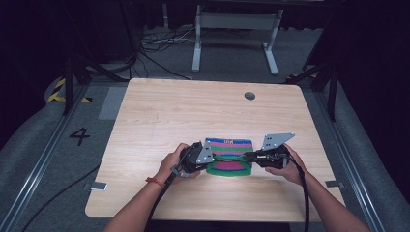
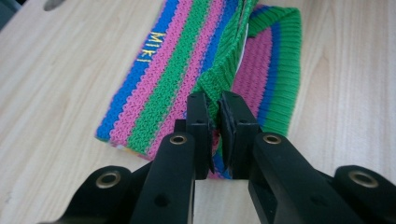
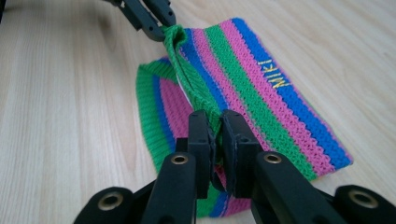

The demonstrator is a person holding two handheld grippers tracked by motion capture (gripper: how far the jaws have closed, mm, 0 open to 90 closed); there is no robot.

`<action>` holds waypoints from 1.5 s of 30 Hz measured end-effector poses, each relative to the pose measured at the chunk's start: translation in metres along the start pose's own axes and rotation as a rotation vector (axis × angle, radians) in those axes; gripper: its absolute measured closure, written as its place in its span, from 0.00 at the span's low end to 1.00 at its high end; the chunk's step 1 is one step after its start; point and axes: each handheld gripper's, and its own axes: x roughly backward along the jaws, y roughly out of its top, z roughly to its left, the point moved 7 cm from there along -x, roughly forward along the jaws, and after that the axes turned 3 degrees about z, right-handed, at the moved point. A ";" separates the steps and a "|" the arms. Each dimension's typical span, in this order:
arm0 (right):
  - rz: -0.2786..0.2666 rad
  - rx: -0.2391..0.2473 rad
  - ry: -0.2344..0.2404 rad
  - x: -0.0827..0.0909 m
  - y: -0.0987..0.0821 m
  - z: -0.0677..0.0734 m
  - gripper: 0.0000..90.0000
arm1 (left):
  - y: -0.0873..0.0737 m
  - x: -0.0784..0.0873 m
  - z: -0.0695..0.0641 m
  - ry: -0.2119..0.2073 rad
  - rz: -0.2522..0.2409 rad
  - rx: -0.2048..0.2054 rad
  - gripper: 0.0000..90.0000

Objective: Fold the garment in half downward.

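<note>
High view: a pale wood-grain worktop [image 1: 159, 116] on grey floor, dark surroundings. A knitted cloth striped pink, green and blue [image 1: 229, 157] lies near the front edge, centre-right. The left gripper [image 1: 205, 159] and right gripper [image 1: 247, 157] each have their fingers clamped on its raised green edge. Bare worktop lies open behind and to both sides.

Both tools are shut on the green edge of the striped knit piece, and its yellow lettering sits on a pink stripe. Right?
Not quite. The yellow lettering sits on a blue stripe, as the right gripper view shows. The left tool and right tool are indeed shut on the green edge of the striped knit piece.
</note>
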 end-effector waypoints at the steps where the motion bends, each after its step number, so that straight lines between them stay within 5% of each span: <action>1: 0.006 0.003 0.001 0.000 -0.001 0.001 0.92 | -0.001 -0.001 -0.003 -0.008 0.006 -0.001 0.92; 16: 0.090 0.042 0.043 -0.009 -0.024 0.019 0.89 | -0.014 -0.010 -0.024 -0.018 0.070 -0.068 0.91; 21: 0.106 0.049 0.040 -0.009 -0.029 0.021 0.89 | -0.018 -0.012 -0.026 -0.012 0.071 -0.061 0.88; 30: 0.101 0.024 0.044 -0.010 -0.038 0.025 0.80 | -0.023 -0.010 -0.027 -0.006 0.048 -0.012 0.78; 36: 0.054 0.024 -0.008 0.004 -0.033 0.023 0.70 | -0.023 0.007 -0.022 -0.001 0.002 0.019 0.68; 40: 0.025 -0.003 -0.038 0.006 -0.028 0.021 0.67 | -0.019 0.017 -0.014 0.023 -0.058 0.081 0.60; 45: 0.021 -0.016 -0.076 0.000 -0.022 0.017 0.66 | -0.015 -0.001 -0.017 -0.022 -0.045 0.106 0.59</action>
